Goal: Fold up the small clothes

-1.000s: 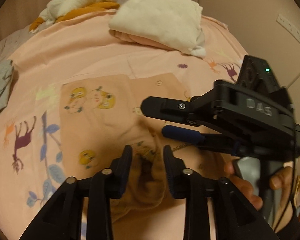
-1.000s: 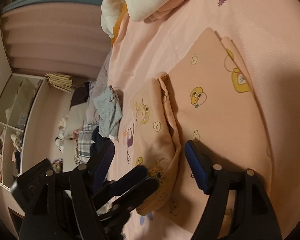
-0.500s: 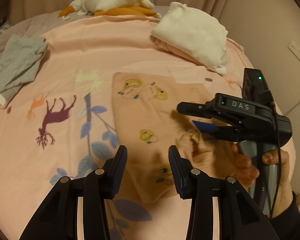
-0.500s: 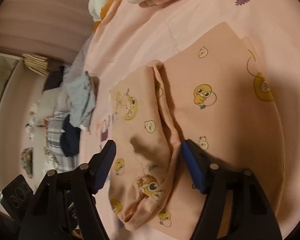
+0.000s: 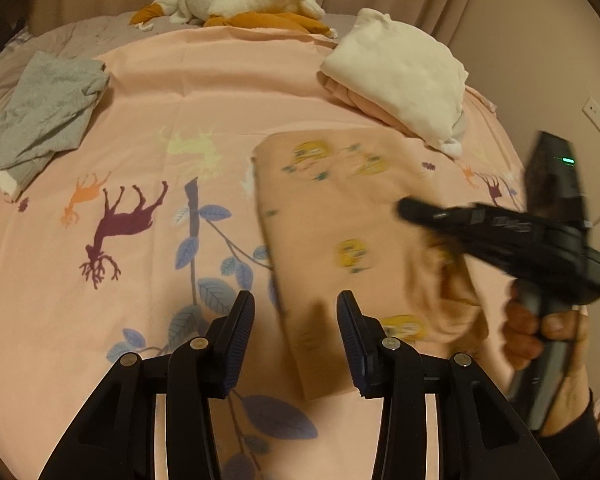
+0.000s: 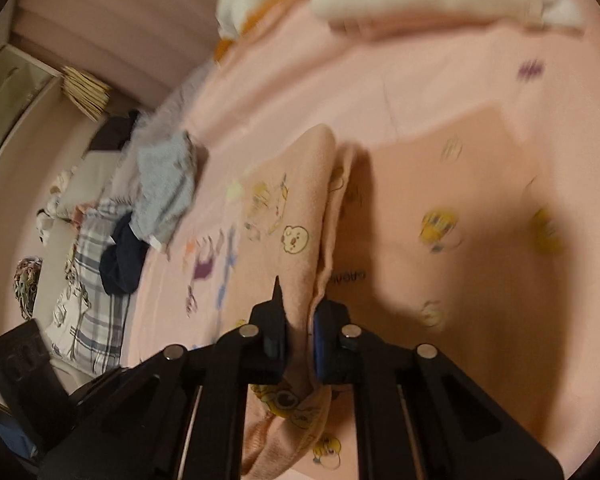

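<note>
Now clamped: right hand-held gripper [image 6: 297, 344], wide apart a sec ago w/ the raised fold between its pads, closing onto that fold of the peach chick-print garment [image 5: 340, 236]; cloth pinched between the pads in the right wrist view. Means grab made, next fold can prob. start – judgement only. Garment itself smeared w/ blur, so likely being tugged already. Lies on the pink bedsheet [image 5: 179, 120], toward the bed's right edge, near side; already folded partway, one doubled layer standing up along the pinched ridge. Left hand-held gripper [image 5: 295, 332] pulled off to the garment's near-left corner since a sec ago; jaws half open, nothing gripped, corner of the cloth below the gap, not touched. Pose: left pointing steeply down at the bed; right angled down less, rolled over on its side, bare hand [image 5: 540, 328] wrapped round the handle, dark sleeve behind. White folded pile [image 5: 400, 76] at far right corner, grey top [image 5: 39, 108] by left edge, both well apart.
</note>
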Demonstrator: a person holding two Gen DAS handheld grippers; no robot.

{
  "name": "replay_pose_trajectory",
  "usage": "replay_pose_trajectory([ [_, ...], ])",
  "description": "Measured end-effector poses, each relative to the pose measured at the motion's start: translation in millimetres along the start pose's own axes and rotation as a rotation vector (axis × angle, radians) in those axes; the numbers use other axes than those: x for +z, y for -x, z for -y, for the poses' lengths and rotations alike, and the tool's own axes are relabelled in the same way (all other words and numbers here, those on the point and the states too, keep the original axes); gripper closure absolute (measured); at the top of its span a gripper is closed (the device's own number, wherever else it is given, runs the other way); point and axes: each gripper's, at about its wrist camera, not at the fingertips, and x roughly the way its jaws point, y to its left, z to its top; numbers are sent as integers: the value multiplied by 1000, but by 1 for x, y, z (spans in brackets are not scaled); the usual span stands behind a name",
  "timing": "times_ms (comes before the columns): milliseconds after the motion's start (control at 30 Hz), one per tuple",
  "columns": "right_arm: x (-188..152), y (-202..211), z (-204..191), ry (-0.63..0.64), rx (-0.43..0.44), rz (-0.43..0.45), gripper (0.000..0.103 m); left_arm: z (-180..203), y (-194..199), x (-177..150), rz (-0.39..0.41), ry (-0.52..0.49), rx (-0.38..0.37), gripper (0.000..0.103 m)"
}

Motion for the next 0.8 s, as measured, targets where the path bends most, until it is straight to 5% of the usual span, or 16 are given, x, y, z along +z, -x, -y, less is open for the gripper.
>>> replay_pose_trajectory([
  [200,-6,52,21,4,-65,99,92,13,-8,0,-11,-17,-24,62],
  [433,-19,38,67,-100,-141,47,91,33,-27,-3,-52,-61,-28,62],
  [600,-19,44,73,-139,-141,58,79,46,-35,-7,-56,-102,-17,62],
  [733,-24,72,44,33,-276,153,76,52,-40,-11,-47,-133,3,62],
  [800,-30,82,27,137,-269,174,76,54,-42,-13,-45,-146,9,62],
])
